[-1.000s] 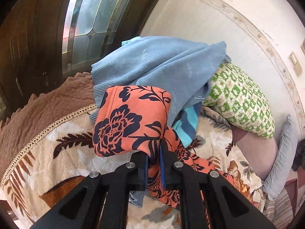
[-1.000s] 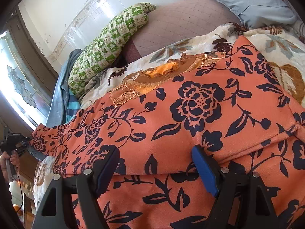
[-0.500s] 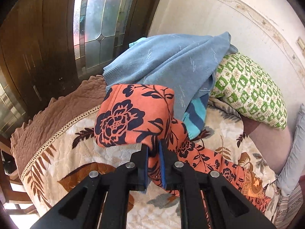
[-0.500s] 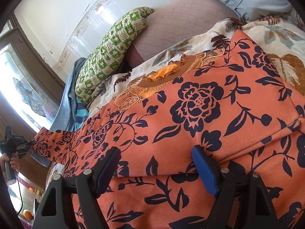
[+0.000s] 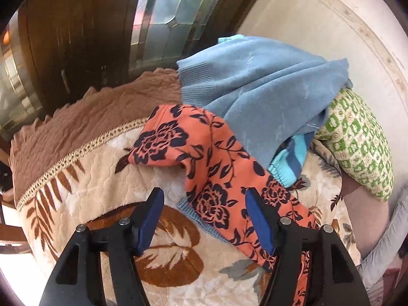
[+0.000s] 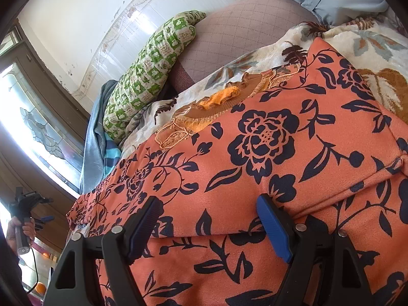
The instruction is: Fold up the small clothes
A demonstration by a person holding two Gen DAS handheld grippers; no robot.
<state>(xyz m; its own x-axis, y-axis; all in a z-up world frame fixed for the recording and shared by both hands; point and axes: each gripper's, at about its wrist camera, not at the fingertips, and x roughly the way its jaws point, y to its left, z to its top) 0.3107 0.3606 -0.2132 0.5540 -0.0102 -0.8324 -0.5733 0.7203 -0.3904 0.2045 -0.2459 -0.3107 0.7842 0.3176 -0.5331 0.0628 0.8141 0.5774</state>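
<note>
An orange garment with dark blue flowers lies on the bed, its sleeve end stretched toward the bed's corner. My left gripper hovers just above that sleeve; its jaws are opening, and the cloth lies below and between them, free of the pads. In the right wrist view the same orange garment fills most of the frame, folded over itself. My right gripper stands open over the fold with its blue pads apart, gripping nothing. The left gripper shows small at the far left, in a hand.
A blue knit sweater and a striped turquoise piece are heaped beyond the sleeve. A green patterned pillow leans on the wall. The cream and brown leaf bedspread covers the bed; a dark door with leaded glass stands behind.
My left gripper was shut on the orange sleeve; it has dropped lower, its jaws have spread, and the sleeve now lies flat on the bedspread. The right gripper has stayed put.
</note>
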